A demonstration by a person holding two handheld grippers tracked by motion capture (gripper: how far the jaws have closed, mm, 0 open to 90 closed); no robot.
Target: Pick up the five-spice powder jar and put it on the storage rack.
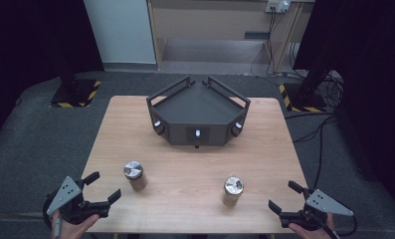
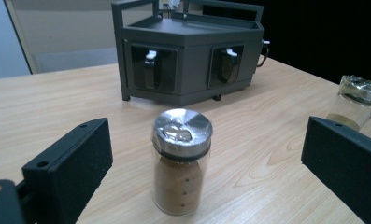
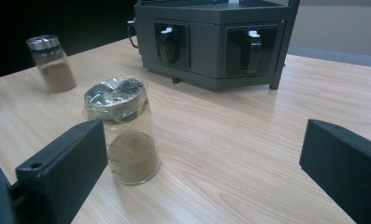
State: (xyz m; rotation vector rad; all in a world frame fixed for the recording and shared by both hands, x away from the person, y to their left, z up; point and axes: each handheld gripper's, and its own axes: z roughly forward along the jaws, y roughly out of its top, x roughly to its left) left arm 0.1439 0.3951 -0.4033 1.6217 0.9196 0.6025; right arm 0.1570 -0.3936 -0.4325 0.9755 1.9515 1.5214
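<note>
Two small glass jars with silver lids and brown powder stand upright on the wooden table [image 1: 195, 164]. The left jar [image 1: 134, 175] [image 2: 181, 161] [image 3: 51, 63] sits just ahead of my left gripper [image 1: 104, 186] [image 2: 206, 172], which is open with nothing between its jaws. The right jar [image 1: 233, 190] [image 3: 125, 130] [image 2: 356, 102], its lid wrapped in clear film, stands left of and ahead of my right gripper [image 1: 283, 196] [image 3: 202, 172], also open and empty. A dark hexagonal-fronted rack [image 1: 197, 115] [image 2: 188, 56] [image 3: 216, 42] with round holder slots stands at the table's far middle.
Grey carpet surrounds the table. Black stands with yellow-black striped bases [image 1: 75, 92] sit at the far left and far right, with cables [image 1: 309, 129] trailing on the floor at the right. Bare wood lies between the jars and the rack.
</note>
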